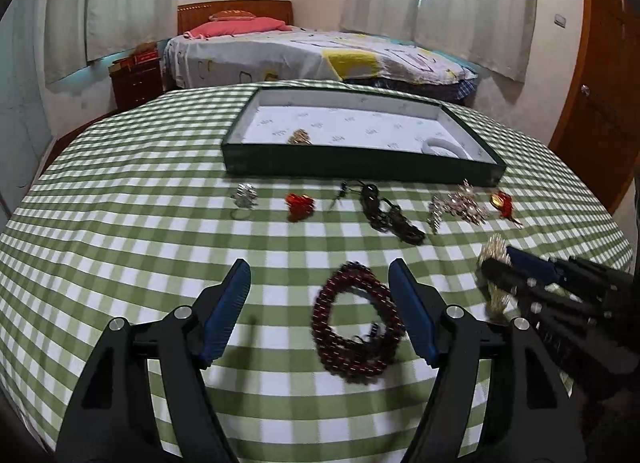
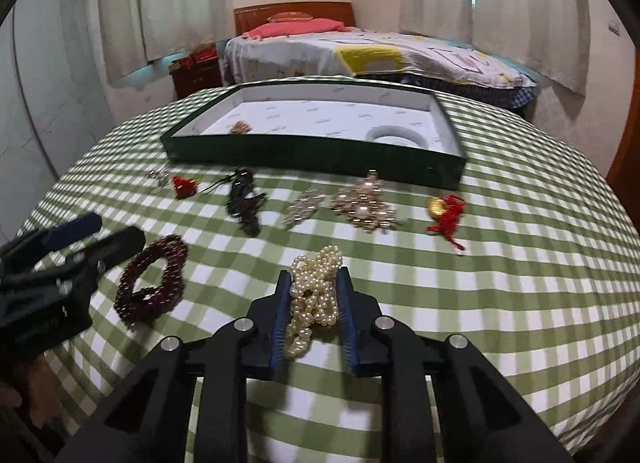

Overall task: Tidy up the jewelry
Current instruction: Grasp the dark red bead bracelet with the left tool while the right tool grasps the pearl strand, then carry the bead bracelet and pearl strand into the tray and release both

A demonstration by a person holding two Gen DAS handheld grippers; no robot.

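A dark red bead bracelet lies coiled on the checked cloth between the fingers of my left gripper. That gripper is open, and its pads do not press the beads. My right gripper is shut on a bunched pearl necklace with its blue pads squeezing both sides. From the left wrist view the right gripper shows at the right edge with pearls at its tip. The right wrist view shows the left gripper beside the red bracelet.
A dark green tray with white lining holds a gold piece and a white bangle. In front of it lie a silver brooch, a red ornament, a dark bead strand, a pearl brooch and a gold-and-red charm.
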